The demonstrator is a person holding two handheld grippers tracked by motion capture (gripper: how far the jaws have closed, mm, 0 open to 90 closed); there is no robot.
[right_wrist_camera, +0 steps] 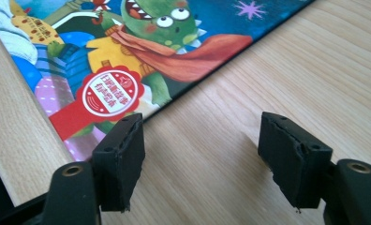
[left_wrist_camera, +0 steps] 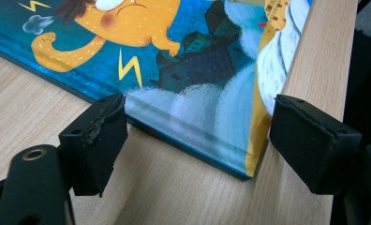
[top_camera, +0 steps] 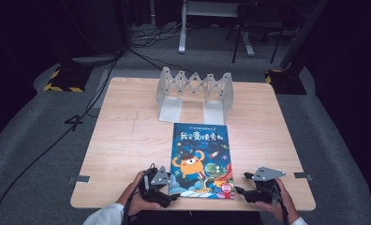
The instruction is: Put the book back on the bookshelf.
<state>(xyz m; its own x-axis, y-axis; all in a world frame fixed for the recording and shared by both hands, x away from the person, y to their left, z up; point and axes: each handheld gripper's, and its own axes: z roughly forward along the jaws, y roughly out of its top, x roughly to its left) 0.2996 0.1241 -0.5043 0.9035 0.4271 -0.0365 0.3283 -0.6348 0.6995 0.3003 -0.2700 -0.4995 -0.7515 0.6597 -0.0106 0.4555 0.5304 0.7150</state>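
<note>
Now we have the picture book (top_camera: 201, 159) lying flat and face up on the worktop (top_camera: 122, 140), its near edge close to the worktop's near edge, with the folding book rack (top_camera: 195, 91) standing well apart at the far side. Our left hand-held gripper (top_camera: 170, 187) sits at the book's near left corner, jaws wide apart and gripping nothing; in the left gripper view that corner lies between the pads, with neither pressing on it. Our right hand-held gripper (top_camera: 240, 183) waits just beside the near right corner, also open and empty, one pad at the cover's edge.

To lift well, we judge we should slide one jaw under the cover at each corner, using the worktop's edge for clearance, then close both sides evenly. Uneven grips would likely twist the book or let it slip.
</note>
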